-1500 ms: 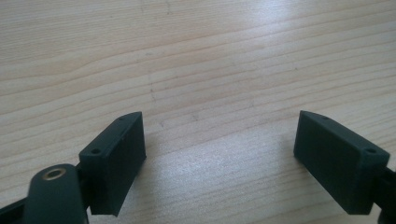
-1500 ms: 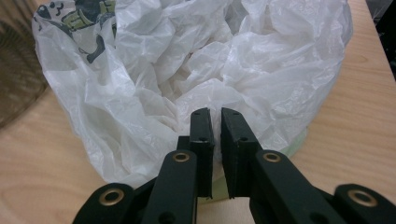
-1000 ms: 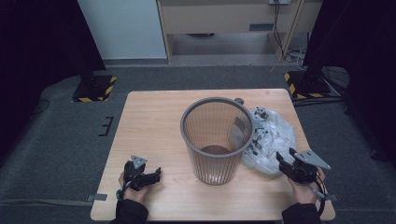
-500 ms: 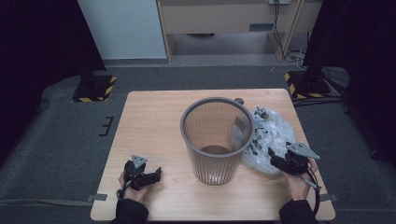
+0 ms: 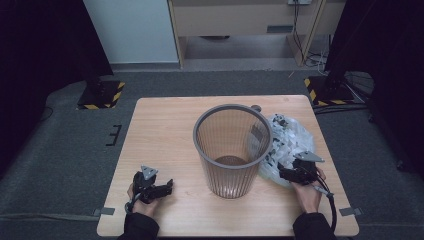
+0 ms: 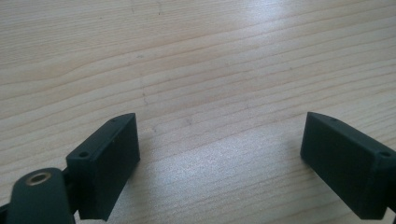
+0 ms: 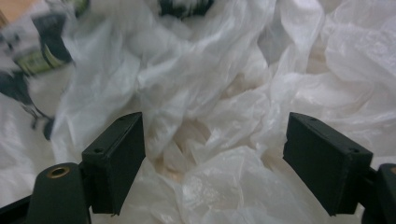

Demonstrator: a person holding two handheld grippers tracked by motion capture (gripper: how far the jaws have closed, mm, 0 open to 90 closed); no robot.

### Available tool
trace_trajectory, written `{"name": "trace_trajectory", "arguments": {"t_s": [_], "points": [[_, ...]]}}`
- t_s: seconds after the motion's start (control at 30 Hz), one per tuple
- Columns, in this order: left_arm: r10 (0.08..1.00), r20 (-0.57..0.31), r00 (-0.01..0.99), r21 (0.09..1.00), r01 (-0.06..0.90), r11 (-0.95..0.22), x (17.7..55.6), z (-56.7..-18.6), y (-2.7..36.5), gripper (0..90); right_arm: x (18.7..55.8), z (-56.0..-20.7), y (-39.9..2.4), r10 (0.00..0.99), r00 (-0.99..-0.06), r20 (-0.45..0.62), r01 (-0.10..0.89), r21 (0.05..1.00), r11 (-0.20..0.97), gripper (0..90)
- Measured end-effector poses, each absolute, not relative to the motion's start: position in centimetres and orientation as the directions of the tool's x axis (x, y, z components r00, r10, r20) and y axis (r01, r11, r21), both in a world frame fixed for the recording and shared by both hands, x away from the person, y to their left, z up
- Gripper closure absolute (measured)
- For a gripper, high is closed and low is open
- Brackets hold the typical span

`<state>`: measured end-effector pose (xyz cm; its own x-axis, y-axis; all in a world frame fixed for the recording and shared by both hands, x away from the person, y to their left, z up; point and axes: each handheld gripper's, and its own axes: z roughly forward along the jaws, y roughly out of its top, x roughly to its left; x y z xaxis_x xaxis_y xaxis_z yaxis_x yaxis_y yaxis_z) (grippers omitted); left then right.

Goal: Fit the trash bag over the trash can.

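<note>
— Reaching at the crumpled white plastic bag point(image 7: 224, 140), the right tool point(image 5: 289, 175) had its jaws just widening, the film between them, unpinched.
— Best sink deeper, gather one thick fold. Left tool point(image 5: 161, 189) lay spread on the bench point(image 5: 165, 130).

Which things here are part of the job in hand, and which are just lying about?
In the job:
- plastic bag, crumpled beside the bin
- mesh bin, upright mid-table
- right tool, jaws just opening, apart over the bag

Lying about:
- small dark object behind the bin
- left tool, open over bare table
</note>
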<state>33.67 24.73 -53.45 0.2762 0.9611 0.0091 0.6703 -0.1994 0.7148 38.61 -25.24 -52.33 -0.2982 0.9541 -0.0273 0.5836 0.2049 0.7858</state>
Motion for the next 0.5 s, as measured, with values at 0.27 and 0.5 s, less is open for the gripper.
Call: {"name": "trace_trajectory", "arguments": {"t_s": [0.27,0.5], "points": [[0.959,0.01,0.282,0.715,0.669,-0.204,33.8,-53.5,24.7,10.4,39.0,-53.1,-25.0,0.951,-0.306,-0.049,0.618,0.75,0.238,24.6],[0.959,0.01,0.282,0.714,0.669,-0.204,33.8,-53.5,24.7,10.3,39.4,-53.5,-24.8,0.95,-0.311,-0.033,0.612,0.758,0.227,53.7]]}}
